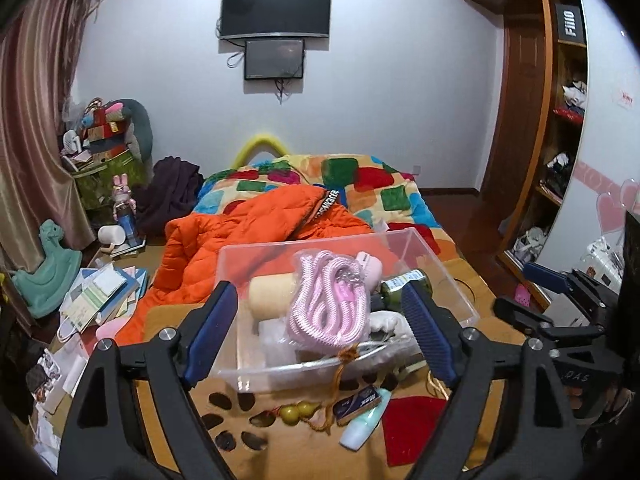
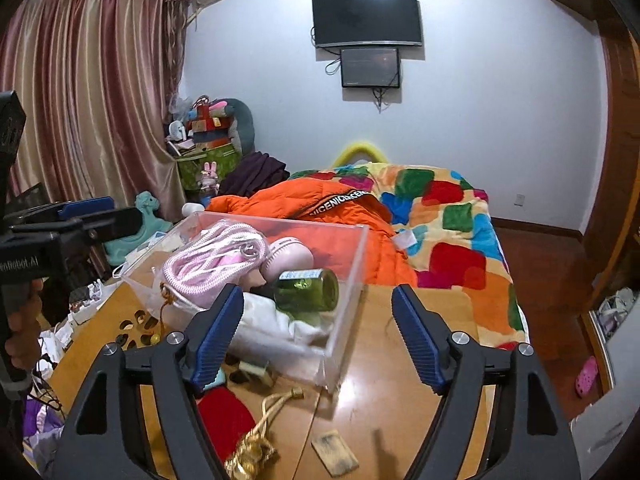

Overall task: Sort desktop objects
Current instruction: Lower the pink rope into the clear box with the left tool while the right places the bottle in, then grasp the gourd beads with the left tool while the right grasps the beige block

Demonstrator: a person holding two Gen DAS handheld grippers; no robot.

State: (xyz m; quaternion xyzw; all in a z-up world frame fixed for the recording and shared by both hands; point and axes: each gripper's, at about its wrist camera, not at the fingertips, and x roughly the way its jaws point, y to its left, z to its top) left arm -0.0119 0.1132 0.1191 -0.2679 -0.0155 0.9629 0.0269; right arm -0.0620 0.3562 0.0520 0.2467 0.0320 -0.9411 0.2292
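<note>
Left hand-held gripper: tilted down toward the table, jaws spread wide and released, nothing pinched; in its own view the clear box sits framed between the blue pads without either pad pressing on it.
Hand on the left grip: at the left edge of the right wrist view a person's hand wraps the black handle, the gripper's blue pads jutting out level above it.
Clear plastic box: standing on the table against the foot of the bed, open-topped and well filled.
Box contents, left side: a cream-coloured roll lies by the near-left wall, and a coil of pink rope is heaped over the middle, riding above the rim.
Box contents, right side: a pink fan is tucked behind the rope, a green glass bottle lies on its side toward the right wall, and white cloth is bunched beneath it.
Loose on the table: in front of the box lie a yellow gourd charm, a small blue packet, a pale green tube, a red pouch, a gold cord and a small wooden block.
Right hand-held gripper: also angled down, jaws apart and released, holding nothing; the near-right corner of the box shows between its pads, bare table under the right one.
</note>
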